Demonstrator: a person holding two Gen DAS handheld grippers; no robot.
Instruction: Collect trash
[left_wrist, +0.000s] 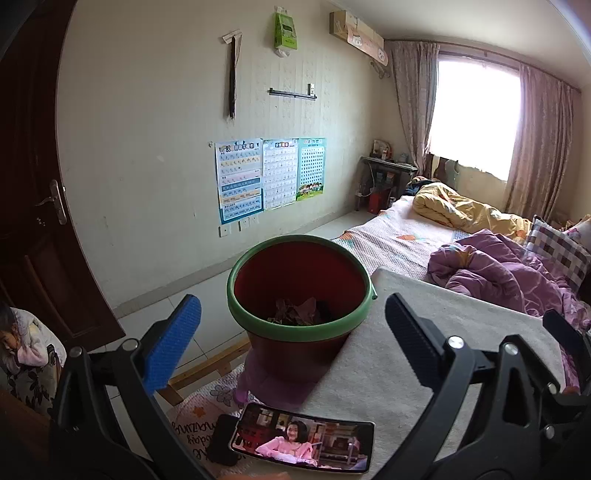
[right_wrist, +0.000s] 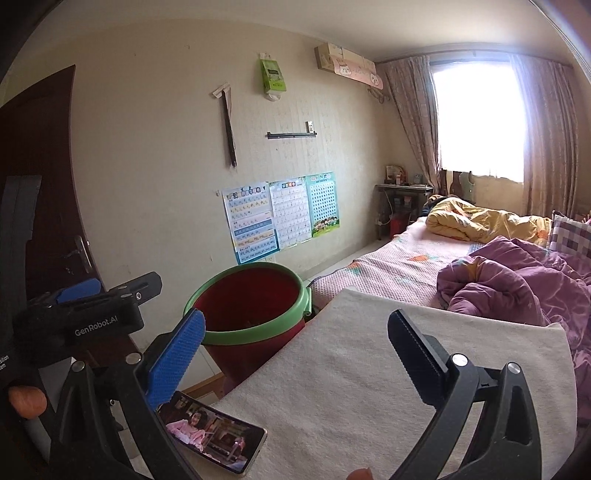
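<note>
Hovering above the near end of the bed, both grippers spread wide with nothing between the fingers.

Left gripper: fingers released, far apart. Left finger carries a blue pad with fine knurled texture; right one a black ribbed pad. Neither touches anything. Between them, straight ahead, stands the bin: round, tapered, dark red plastic with a thick green rolled rim. Crumpled trash, purplish and dark, lies at its bottom. The bin stands at the left edge of a cream cloth, coarse-woven, spread flat over the bed.

Phone: glossy slab, screen lit with a video, lying flat on the cloth just in front of the bin.

Right gripper: fingers likewise released and wide, same blue and black pads, holding nothing, over the cloth. From here the bin sits to the left, behind the blue pad; its contents barely show. The phone lies at the cloth's lower left corner. The left gripper's black body is in view at far left.

Further right: rumpled purple quilt, soft and puffy, on the bed.
</note>
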